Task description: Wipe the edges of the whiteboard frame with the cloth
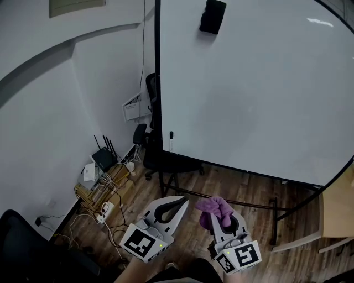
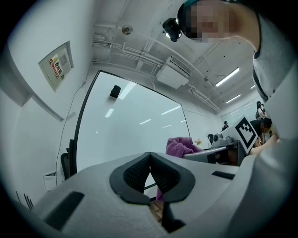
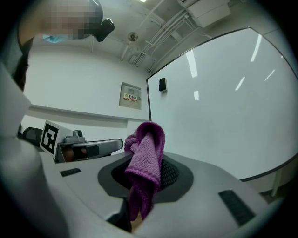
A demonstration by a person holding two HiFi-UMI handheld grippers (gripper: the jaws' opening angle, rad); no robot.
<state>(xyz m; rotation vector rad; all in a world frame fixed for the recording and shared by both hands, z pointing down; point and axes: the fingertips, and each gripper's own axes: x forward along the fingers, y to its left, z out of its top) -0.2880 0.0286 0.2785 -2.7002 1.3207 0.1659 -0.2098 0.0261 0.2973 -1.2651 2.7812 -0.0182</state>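
Observation:
A large whiteboard (image 1: 254,83) with a thin black frame (image 1: 157,83) stands ahead on a wheeled stand. A black eraser (image 1: 212,16) sticks near its top. My right gripper (image 1: 219,216) is shut on a purple cloth (image 1: 214,208), which bunches above the jaws (image 3: 145,153). My left gripper (image 1: 176,205) is shut with nothing in it, its dark pads meeting at the tip (image 2: 150,160). Both grippers hang low in front of the board, well short of the frame. The cloth (image 2: 179,146) also shows in the left gripper view, to the right.
A black office chair (image 1: 157,152) stands against the board's left edge. Routers, a power strip and tangled cables (image 1: 105,182) lie on the wooden floor by the white wall. A wooden table corner (image 1: 337,210) sits at right. A marker (image 1: 171,135) rests on the board.

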